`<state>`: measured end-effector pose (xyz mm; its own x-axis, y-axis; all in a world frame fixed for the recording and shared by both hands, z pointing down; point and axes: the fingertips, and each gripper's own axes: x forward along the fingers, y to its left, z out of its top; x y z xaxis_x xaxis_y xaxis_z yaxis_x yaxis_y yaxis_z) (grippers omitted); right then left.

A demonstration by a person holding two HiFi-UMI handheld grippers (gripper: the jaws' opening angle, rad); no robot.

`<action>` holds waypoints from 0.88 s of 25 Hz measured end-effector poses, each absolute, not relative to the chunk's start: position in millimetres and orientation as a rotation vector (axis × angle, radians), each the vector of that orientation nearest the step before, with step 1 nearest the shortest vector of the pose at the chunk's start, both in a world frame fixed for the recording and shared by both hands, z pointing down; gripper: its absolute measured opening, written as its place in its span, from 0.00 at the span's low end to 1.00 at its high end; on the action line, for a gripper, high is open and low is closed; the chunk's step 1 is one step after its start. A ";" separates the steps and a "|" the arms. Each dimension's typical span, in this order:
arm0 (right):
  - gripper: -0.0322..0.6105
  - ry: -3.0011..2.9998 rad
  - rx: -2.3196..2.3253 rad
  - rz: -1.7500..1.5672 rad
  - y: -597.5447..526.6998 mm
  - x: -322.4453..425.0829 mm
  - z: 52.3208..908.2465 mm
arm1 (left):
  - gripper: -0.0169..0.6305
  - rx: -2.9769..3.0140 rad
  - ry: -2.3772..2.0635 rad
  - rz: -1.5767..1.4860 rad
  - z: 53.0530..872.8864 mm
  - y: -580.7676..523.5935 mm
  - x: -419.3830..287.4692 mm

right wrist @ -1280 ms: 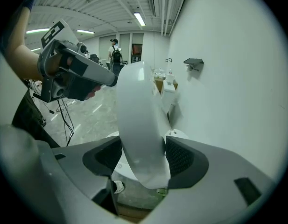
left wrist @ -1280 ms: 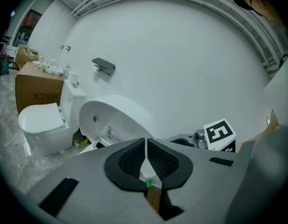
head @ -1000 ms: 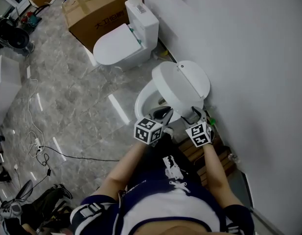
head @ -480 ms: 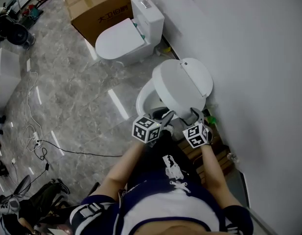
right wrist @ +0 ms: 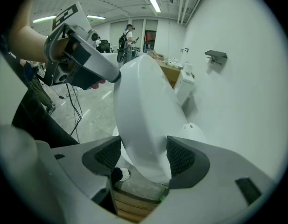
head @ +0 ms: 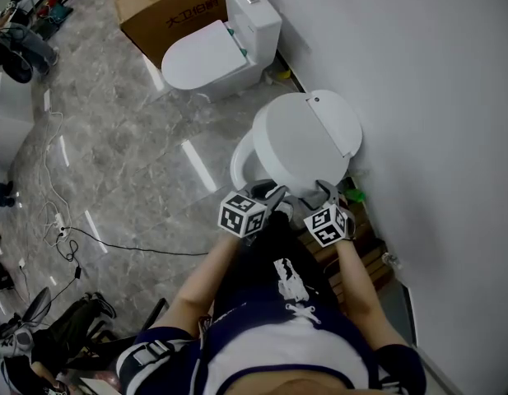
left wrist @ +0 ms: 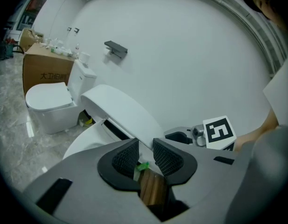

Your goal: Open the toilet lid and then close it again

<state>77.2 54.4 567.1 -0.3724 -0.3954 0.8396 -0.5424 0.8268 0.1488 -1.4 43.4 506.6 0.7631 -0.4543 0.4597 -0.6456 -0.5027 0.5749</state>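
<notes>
The white toilet lid (head: 307,142) stands half raised over the bowl (head: 240,167), tilted toward me. My right gripper (head: 323,189) is at the lid's near rim. In the right gripper view the lid (right wrist: 144,115) fills the gap of the right gripper (right wrist: 144,155), and both pads touch it. My left gripper (head: 276,194) sits just left of it at the same rim. Its jaws have just been opening. In the left gripper view the lid (left wrist: 120,111) ends at the tips of the left gripper (left wrist: 145,154) and the pads do not press on it.
A second toilet (head: 208,52) and a cardboard box (head: 167,2) stand farther along the white wall (head: 435,97). Cables (head: 72,237) lie on the marble floor at left. A wooden rack (head: 361,253) sits between toilet and wall. A person (right wrist: 129,36) stands far off.
The lid has come down toward the bowl, and both grippers have sunk with its rim. The left jaws have parted.
</notes>
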 end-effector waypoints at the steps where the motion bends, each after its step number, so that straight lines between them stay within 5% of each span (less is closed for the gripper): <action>1: 0.48 -2.014 0.678 0.197 56.8 75.2 569.1 | 0.16 2.180 -0.823 0.332 510.1 46.3 -4.8; 22: 0.48 -1.986 0.544 0.205 85.8 40.2 615.7 | 0.18 2.049 -0.837 0.407 574.7 81.2 -49.3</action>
<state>40.2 85.8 615.7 -0.3763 -0.2862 0.8812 -0.4599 0.8834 0.0905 -49.3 81.2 574.7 0.7216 -0.4109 0.5572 -0.6920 -0.4035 0.5986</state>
